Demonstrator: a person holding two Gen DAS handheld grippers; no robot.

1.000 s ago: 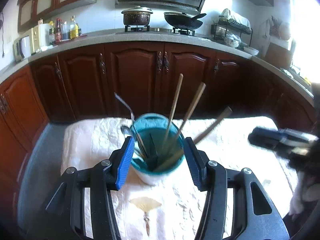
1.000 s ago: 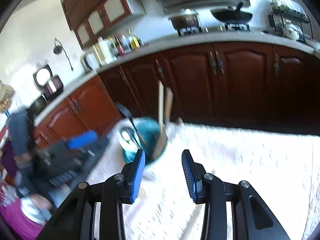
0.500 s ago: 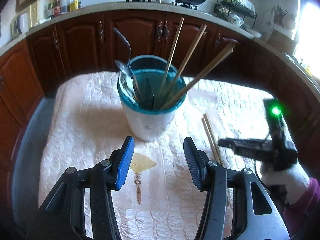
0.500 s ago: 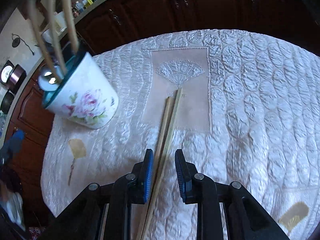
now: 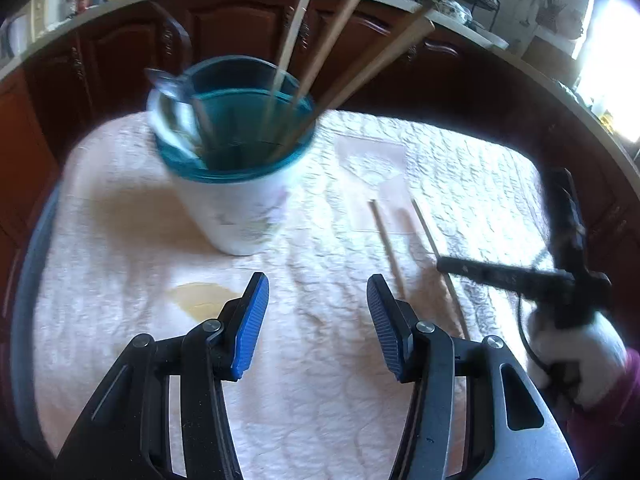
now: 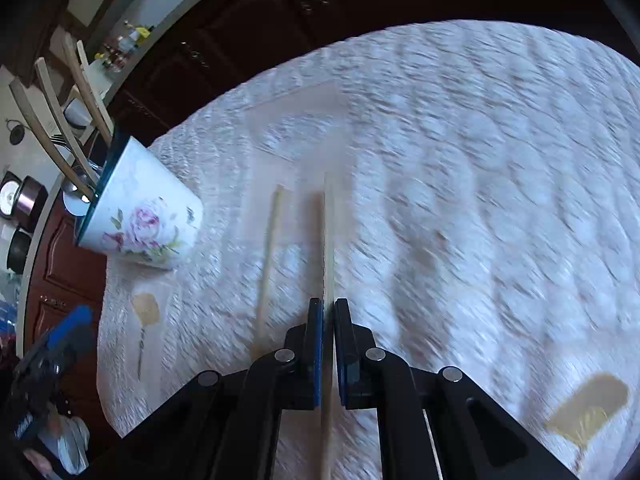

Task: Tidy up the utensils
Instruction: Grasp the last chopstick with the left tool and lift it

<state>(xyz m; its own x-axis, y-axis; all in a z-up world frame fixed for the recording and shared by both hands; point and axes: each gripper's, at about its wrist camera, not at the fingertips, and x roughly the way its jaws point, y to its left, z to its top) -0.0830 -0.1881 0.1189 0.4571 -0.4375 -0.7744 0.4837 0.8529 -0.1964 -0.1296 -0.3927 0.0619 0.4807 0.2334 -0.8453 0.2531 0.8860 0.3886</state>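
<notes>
Right wrist view: right tool [image 6: 328, 312] clamped on one chopstick [image 6: 329, 240] of two, seemingly three in cup [image 6: 140, 220]; left tool [image 5: 318, 316] agape.

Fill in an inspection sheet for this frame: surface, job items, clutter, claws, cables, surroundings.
Surface: white quilted cloth over the table.
Job items: floral cup with teal inside holds three chopsticks and a spoon; one chopstick lies loose on the cloth; a second chopstick is in the right claw.
Clutter: nothing seen.
Claws: left claw open, empty, short of the cup; right claw shut on the second chopstick.
Cables: black cable by the gloved right hand.
Surroundings: dark wood cabinets, countertop with bottles.
</notes>
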